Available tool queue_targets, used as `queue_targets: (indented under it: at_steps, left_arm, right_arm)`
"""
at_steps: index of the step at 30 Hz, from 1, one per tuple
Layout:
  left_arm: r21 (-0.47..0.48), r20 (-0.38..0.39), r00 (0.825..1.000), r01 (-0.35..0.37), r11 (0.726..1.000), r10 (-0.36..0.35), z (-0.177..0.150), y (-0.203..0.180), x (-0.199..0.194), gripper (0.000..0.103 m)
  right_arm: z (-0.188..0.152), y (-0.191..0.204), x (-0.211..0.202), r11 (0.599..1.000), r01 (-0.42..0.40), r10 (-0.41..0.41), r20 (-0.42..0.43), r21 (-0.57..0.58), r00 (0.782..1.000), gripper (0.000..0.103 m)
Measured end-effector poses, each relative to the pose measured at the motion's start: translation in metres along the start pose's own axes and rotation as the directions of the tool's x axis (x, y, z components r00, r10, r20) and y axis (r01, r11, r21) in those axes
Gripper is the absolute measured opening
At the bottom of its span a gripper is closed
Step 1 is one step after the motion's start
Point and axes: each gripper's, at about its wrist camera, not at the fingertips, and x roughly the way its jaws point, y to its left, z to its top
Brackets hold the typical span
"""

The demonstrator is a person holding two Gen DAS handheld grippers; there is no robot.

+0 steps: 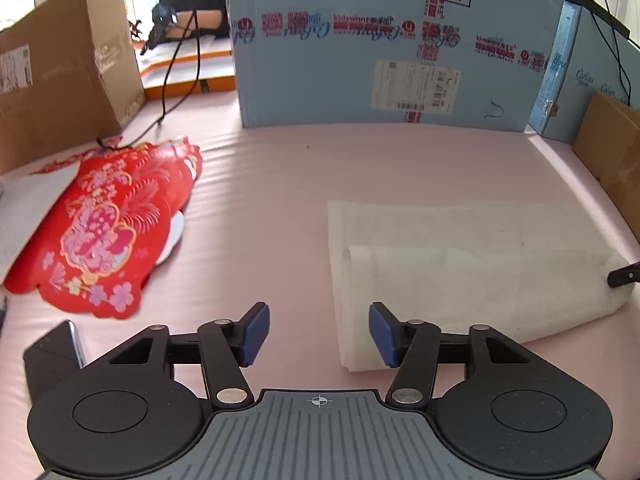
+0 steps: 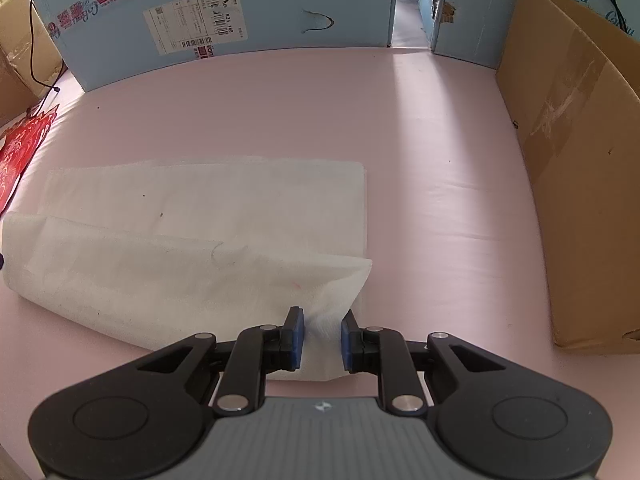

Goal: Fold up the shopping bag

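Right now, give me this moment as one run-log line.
step: folding white shopping bag | left gripper: open, empty, at bag's edge | right gripper: shut on bag's corner | bag: partly folded on pink surface

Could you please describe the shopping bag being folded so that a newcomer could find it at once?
Start at the pink tabletop, walled at the back by a large light-blue carton. In front of that carton lies the shopping bag, flat, with its near edge folded over. It is plain white, unlike the red patterned bag beside it, and the right gripper pinches its near corner.
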Motion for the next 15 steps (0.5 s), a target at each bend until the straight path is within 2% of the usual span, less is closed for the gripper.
queue_targets:
  at_steps: [5, 11, 15]
  left_arm:
    - [0.051, 0.021, 1.0, -0.004, 0.999, 0.003, 0.006, -0.018, 0.002, 0.059]
    - [0.136, 0.047, 0.997, 0.051, 0.989, -0.058, 0.013, -0.057, 0.011, 0.059]
    - [0.21, 0.031, 0.994, 0.097, 0.973, -0.106, 0.009, -0.086, 0.02, 0.059]
  right_arm:
    - [-0.004, 0.005, 0.002, 0.999, 0.014, -0.014, 0.003, -0.038, 1.0, 0.02]
    - [-0.006, 0.005, -0.001, 0.999, 0.015, -0.014, 0.023, -0.039, 1.0, 0.021]
    - [-0.006, 0.005, -0.003, 0.999, 0.01, -0.008, 0.04, -0.038, 0.999, 0.02]
